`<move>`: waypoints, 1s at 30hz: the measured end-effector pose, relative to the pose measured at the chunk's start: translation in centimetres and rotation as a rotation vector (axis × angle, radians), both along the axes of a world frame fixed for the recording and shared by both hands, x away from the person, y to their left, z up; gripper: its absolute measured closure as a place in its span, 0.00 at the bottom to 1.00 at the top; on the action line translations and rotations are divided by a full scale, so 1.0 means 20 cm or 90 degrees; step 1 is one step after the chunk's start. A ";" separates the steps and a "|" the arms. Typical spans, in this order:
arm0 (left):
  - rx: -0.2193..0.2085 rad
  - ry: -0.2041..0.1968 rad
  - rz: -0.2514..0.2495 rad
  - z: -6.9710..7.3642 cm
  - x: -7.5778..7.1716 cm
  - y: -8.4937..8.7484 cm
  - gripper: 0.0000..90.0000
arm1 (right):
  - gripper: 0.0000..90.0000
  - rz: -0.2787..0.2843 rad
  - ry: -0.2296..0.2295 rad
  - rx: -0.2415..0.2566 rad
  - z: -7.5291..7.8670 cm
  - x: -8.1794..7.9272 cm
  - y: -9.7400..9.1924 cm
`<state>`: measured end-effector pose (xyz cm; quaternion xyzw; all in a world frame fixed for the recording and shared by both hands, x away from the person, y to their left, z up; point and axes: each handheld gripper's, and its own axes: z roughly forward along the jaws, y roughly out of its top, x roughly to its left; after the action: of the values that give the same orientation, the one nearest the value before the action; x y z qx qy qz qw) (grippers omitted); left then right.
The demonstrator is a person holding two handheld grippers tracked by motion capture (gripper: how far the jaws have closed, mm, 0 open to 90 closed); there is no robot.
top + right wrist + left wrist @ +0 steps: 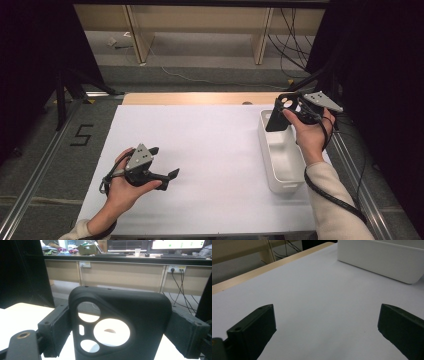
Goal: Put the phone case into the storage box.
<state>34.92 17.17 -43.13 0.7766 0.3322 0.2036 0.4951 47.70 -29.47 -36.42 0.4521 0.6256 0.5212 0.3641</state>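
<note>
A black, soft-looking phone case [117, 325] with a rounded-triangle camera cutout and several round holes is the thing being handled. It is clamped by its two long edges between the fingers [53, 333] of the right gripper [286, 111], which a person's right hand [310, 135] holds up over the far end of a white, oblong plastic bin [272, 170]. In the high view the case hangs upright with its lower end down inside the bin's far end; whether it touches the bin floor cannot be told. The bin sits along the right side of a white-covered tabletop [210, 150], and the part of its inside that can be seen looks bare. The left gripper [162, 162] rests low over the near left part of the tabletop, well apart from the bin, its fingers [253, 330] spread wide with nothing between them. Judging by this, the case is in hand at the bin, either on its way in or on its way out; letting go or lifting clear is not yet done, and the left gripper has no part in it yet.
</note>
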 end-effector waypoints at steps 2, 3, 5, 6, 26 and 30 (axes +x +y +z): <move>-0.001 0.000 0.000 0.00 0.00 0.00 0.01 | 0.17 0.000 0.001 0.000 0.00 0.00 0.00; 0.000 0.000 0.000 0.00 0.00 0.00 0.01 | 0.17 0.000 0.001 -0.002 0.00 0.01 0.00; 0.000 0.000 0.000 0.00 0.00 0.00 0.01 | 0.17 0.000 0.000 -0.002 0.00 0.01 0.01; 0.000 0.000 0.000 0.00 0.00 0.00 0.01 | 0.17 0.000 0.000 -0.003 0.00 0.01 0.01; 0.000 -0.001 0.000 0.00 0.00 0.00 0.01 | 0.17 0.003 0.001 -0.024 -0.01 0.04 0.05; 0.001 -0.001 0.001 0.00 0.00 0.00 0.01 | 0.17 0.001 0.001 -0.028 -0.01 0.05 0.05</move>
<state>34.94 17.22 -43.15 0.7765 0.3322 0.2045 0.4948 48.68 -28.46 -36.57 0.4440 0.6376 0.5075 0.3726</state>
